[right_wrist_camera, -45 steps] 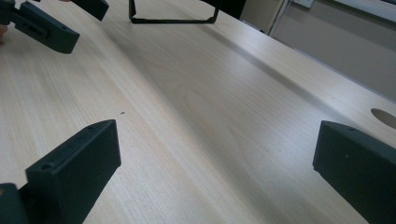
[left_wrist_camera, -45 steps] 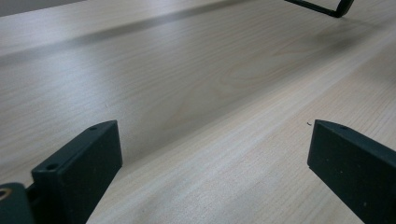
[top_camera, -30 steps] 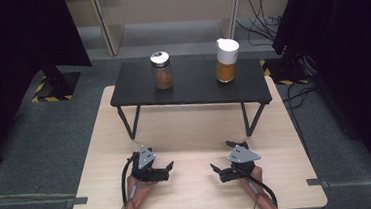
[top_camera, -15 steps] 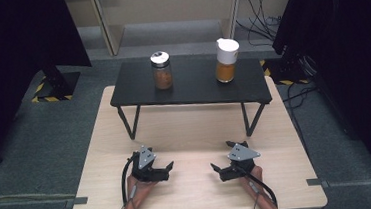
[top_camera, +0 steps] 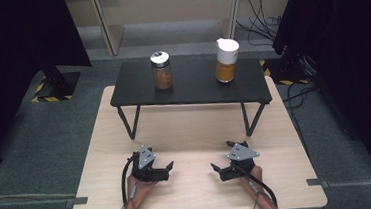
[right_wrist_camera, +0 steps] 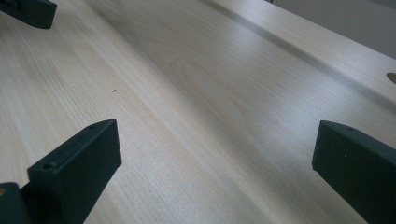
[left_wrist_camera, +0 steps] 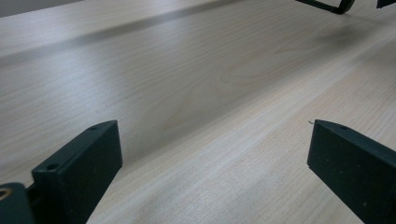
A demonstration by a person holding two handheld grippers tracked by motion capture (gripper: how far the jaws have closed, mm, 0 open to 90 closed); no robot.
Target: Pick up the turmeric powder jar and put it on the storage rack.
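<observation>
My left gripper [top_camera: 167, 168] rests low on the pale wooden table [top_camera: 190, 129] near its front edge, pointing right, jaws wide apart and empty. In the left gripper view its tips [left_wrist_camera: 215, 154] frame bare wood. My right gripper [top_camera: 217, 171] lies opposite, pointing left, also open and empty; its own view [right_wrist_camera: 217, 156] shows plain tabletop between the jaws. On a small black bench [top_camera: 191, 81] at the back stand a glass jar [top_camera: 162, 71] with a silver lid and brownish contents, and a white-topped pitcher [top_camera: 226, 60] with orange liquid.
The bench stands on thin black legs [top_camera: 130, 121] over the table's far half. Dark curtains [top_camera: 14, 53] hang at both sides. Grey carpet [top_camera: 41, 141] surrounds the table, and cables [top_camera: 261, 8] lie at the back right.
</observation>
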